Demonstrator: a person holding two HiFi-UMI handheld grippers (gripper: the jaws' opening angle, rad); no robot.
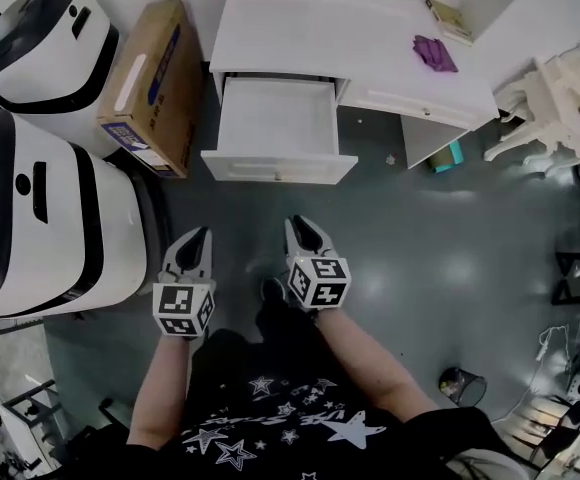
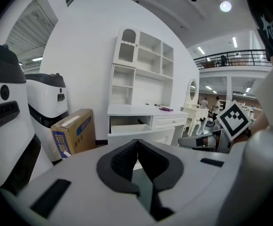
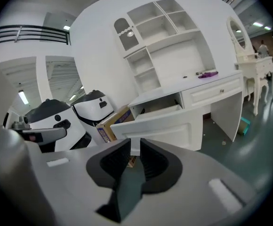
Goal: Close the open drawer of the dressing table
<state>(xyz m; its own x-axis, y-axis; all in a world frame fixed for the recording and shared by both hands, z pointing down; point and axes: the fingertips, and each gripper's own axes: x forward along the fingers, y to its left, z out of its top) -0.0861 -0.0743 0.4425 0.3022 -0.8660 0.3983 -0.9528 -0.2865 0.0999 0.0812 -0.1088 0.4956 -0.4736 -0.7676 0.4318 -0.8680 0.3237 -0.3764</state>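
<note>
the dressing table [image 1: 300, 38] and its open drawer [image 1: 278, 166] look like smooth white-painted wood, softly satin. the floor [image 1: 420, 268] is glossy, with glare spots. the box [image 1: 155, 78] is matt brown cardboard. the purple cloth [image 1: 434, 53] looks soft; the big white machine [image 1: 70, 218] is shiny plastic.

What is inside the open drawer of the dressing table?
The drawer looks empty: only its bare white bottom shows in the head view. Its rear end, under the tabletop, is covered, so nothing can be said about it.
</note>
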